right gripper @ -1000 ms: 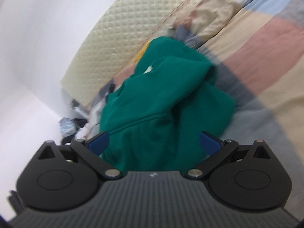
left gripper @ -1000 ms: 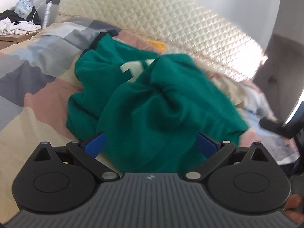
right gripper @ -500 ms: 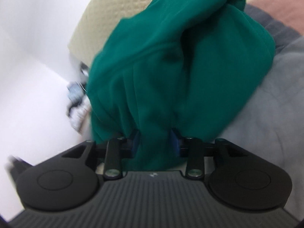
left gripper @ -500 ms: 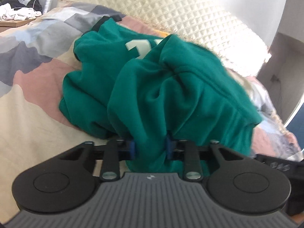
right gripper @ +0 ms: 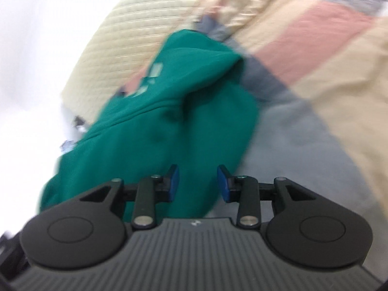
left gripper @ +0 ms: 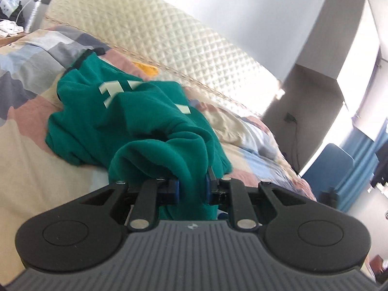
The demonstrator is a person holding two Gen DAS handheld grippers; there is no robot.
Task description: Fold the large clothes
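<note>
A green sweatshirt (left gripper: 135,121) with pale lettering lies crumpled on the patchwork bedspread (left gripper: 21,131). My left gripper (left gripper: 192,188) is shut on a bunched fold of its fabric and lifts it off the bed. In the blurred right wrist view the sweatshirt (right gripper: 169,121) stretches away toward the headboard. My right gripper (right gripper: 197,181) is closed down on a fold of the green fabric, its blue pads (right gripper: 222,184) a hand's width apart with cloth between them.
A cream quilted headboard (left gripper: 155,41) runs behind the bed. A bedside table with clutter (left gripper: 9,24) stands at the far left. A blue chair (left gripper: 327,169) and curtain stand at the right, past the bed's edge.
Both grippers went from open around the sweatshirt to shut on its fabric. Both have since pulled back, drawing the cloth out. The right pads now stand a little wider apart.
</note>
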